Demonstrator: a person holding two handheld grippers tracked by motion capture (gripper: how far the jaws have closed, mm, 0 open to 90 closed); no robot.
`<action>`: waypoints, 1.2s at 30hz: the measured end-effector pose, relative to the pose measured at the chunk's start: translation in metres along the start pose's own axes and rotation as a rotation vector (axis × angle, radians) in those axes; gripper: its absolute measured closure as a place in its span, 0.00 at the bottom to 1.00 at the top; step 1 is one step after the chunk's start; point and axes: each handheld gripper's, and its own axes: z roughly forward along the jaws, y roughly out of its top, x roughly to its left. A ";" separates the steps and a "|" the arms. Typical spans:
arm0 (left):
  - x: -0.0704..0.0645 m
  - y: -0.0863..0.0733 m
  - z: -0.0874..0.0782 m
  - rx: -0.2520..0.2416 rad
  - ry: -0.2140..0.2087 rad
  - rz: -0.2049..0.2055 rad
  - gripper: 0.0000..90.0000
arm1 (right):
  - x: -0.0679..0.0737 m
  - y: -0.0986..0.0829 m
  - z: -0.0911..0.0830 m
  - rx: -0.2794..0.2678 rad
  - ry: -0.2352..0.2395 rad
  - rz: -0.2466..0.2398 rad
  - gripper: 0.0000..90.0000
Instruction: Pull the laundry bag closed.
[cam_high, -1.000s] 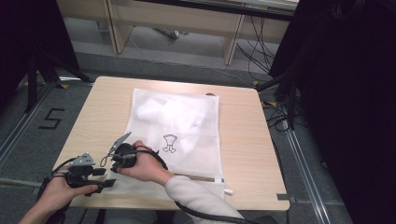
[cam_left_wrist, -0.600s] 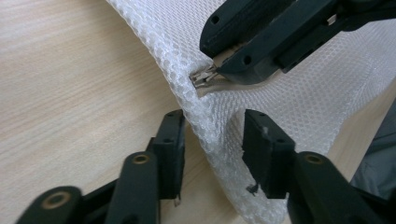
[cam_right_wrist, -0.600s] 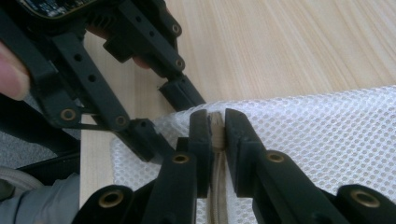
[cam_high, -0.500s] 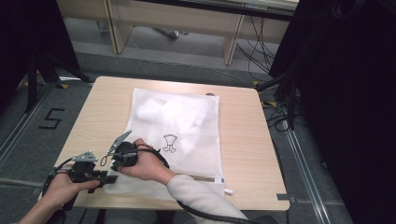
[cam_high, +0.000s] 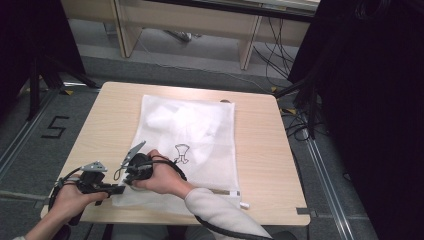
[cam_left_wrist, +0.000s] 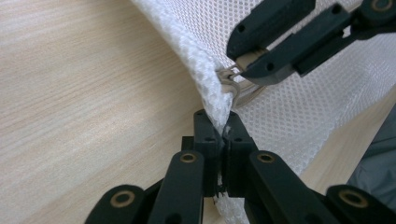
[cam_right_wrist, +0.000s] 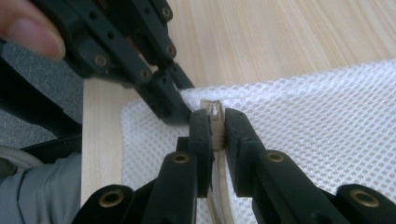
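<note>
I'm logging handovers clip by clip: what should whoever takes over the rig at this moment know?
Left gripper: shut on the near-left corner of the white mesh laundry bag.
Right gripper: shut on the beige zipper pull at that same corner.
The bag lies flat on the wooden table, with white contents inside.
Done: corner pinned, pull gripped.
Left: probably draw the pull along the near edge; whether that opens or closes it can't be told.

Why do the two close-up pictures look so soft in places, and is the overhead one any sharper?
Left gripper view: the left gripper near the lens is slightly soft, the mesh bag weave crisp. Right gripper view: the right gripper on the zipper pull is fairly sharp, the thumb at top left blurred. High view: evenly lit, the table without glare, surroundings dark.
</note>
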 end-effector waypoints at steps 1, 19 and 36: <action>0.000 0.000 0.000 -0.008 -0.002 -0.008 0.96 | 0.000 -0.001 0.000 0.004 -0.004 0.003 0.92; 0.000 0.000 -0.002 -0.033 -0.030 -0.030 0.96 | -0.004 -0.020 -0.001 0.021 0.010 0.022 0.92; 0.000 0.000 -0.005 -0.052 -0.034 -0.024 0.96 | -0.005 -0.033 0.000 0.049 0.022 0.037 0.92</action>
